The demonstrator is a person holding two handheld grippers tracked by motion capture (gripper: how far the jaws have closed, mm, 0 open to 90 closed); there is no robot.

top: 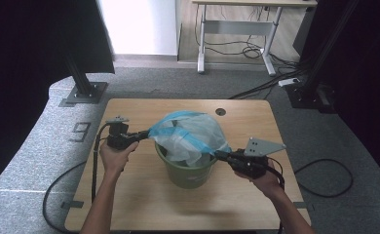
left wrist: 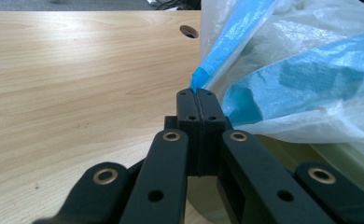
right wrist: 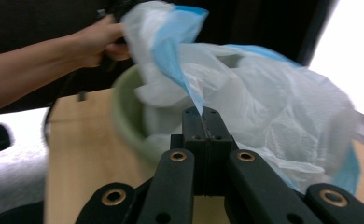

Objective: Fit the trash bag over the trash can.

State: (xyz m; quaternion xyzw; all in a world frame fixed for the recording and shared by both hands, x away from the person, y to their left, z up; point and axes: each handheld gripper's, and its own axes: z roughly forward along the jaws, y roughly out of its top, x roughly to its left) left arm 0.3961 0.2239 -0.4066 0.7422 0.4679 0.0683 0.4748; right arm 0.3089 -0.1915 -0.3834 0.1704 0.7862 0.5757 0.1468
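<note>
A thin white plastic bag (top: 190, 136) with a blue rim band billows over the green bin (top: 188, 173) at mid-bench (top: 139, 195). The left claw (top: 144, 134) pinches its rim left of the bin; the right claw (top: 222, 155) clamps it on the bin's right.

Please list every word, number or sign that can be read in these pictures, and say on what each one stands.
"9": a dark numeral on the grey floor mat, left of the wooden table.
The plastic bag, the green bucket and both grippers carry no readable text.
</note>
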